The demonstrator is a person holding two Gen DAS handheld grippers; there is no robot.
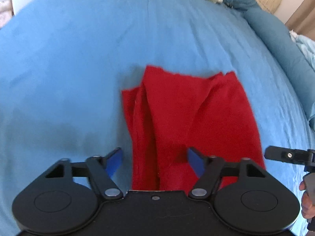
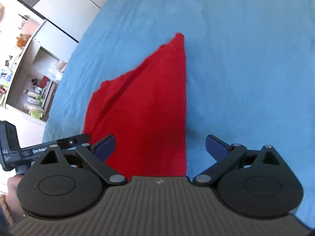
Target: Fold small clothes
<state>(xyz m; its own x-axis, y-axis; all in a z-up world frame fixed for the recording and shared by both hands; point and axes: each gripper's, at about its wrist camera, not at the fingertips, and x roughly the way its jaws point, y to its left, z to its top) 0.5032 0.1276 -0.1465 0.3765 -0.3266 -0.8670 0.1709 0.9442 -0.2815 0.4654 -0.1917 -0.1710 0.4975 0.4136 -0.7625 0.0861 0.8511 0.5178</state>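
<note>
A red knitted garment [image 1: 183, 118], folded into a rumpled strip, lies mid-frame on the blue bedsheet [image 1: 78, 59]. At the bottom of each view, the left gripper [image 1: 154, 161] and right gripper [image 2: 160, 147] hang spread wide, holding nothing.

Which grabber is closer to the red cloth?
Roughly equal. The left gripper straddles the red cloth's left part; the right gripper straddles its right edge. Both are open.
</note>
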